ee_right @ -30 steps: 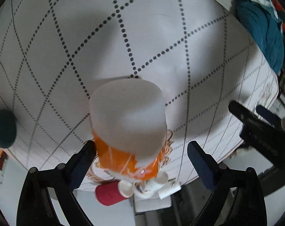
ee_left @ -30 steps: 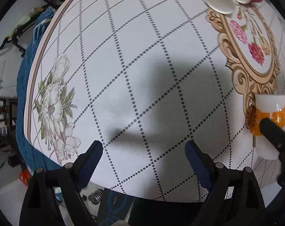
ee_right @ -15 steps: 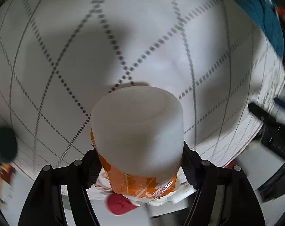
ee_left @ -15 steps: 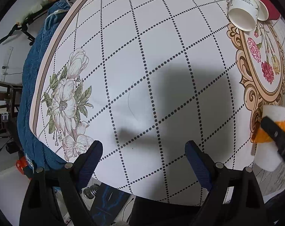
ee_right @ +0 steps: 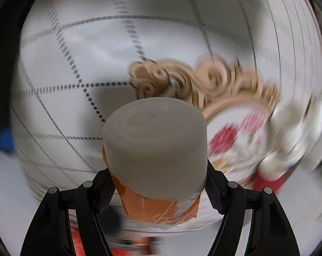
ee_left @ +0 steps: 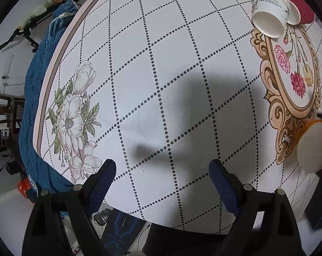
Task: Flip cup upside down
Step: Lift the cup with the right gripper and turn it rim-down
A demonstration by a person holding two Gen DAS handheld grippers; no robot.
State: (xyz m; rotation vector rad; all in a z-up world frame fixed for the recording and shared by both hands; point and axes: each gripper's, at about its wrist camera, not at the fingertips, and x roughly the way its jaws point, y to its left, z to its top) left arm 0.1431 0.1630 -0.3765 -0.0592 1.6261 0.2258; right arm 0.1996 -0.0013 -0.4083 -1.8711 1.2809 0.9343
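Note:
My right gripper (ee_right: 158, 189) is shut on a white cup with an orange band (ee_right: 154, 145). Its flat white base points away from the camera, towards the table. The background in the right wrist view is motion-blurred. The same cup (ee_left: 312, 147) shows at the right edge of the left wrist view, held above the table with its base facing the camera. My left gripper (ee_left: 161, 181) is open and empty, low over the near edge of the white dotted-grid tablecloth (ee_left: 161, 74).
A white paper cup (ee_left: 269, 19) lies on its side at the far right, with a red cup (ee_left: 301, 10) beside it. An ornate floral frame print (ee_left: 293, 81) lies on the right. A blue cloth (ee_left: 39, 81) hangs at the table's left edge.
My right gripper closed on the cup, lifted it and is turning it quickly. The left gripper drew back a little, so more of the table shows.

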